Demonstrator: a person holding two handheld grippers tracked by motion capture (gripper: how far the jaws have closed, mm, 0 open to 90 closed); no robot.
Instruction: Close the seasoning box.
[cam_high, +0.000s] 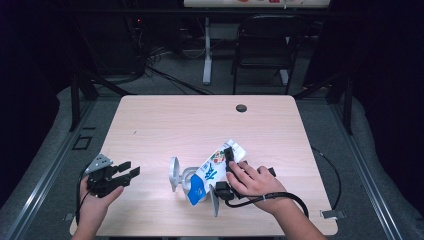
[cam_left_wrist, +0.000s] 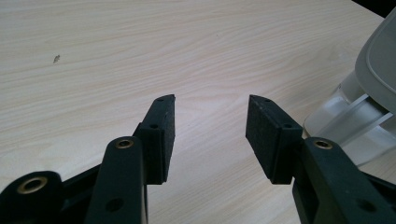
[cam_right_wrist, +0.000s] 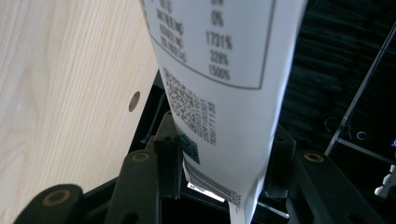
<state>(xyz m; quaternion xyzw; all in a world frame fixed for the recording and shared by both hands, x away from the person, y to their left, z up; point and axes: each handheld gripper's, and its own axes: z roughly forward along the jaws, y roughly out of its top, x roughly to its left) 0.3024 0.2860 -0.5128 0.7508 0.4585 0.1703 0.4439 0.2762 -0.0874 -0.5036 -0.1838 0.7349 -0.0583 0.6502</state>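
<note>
A white pouch (cam_high: 216, 167) with a blue bottom end and colourful print lies tilted, its blue end down in a clear container (cam_high: 186, 179) near the table's front. A grey lid (cam_high: 173, 173) stands up at the container's left side. My right gripper (cam_high: 225, 172) is shut on the pouch; in the right gripper view both pads press the printed pouch (cam_right_wrist: 224, 70) between them at the right gripper (cam_right_wrist: 224, 158). My left gripper (cam_high: 131, 170) rests at the front left, open with nothing in it. In the left gripper view the left gripper (cam_left_wrist: 210, 126) points over bare wood, with the container (cam_left_wrist: 348, 123) at right.
A second grey flap (cam_high: 214, 200) sticks out at the container's near side. A dark round hole (cam_high: 241, 108) sits near the far edge of the wooden table (cam_high: 200, 120). A black cable (cam_high: 300, 200) trails from my right hand. A chair (cam_high: 267, 40) stands beyond the table.
</note>
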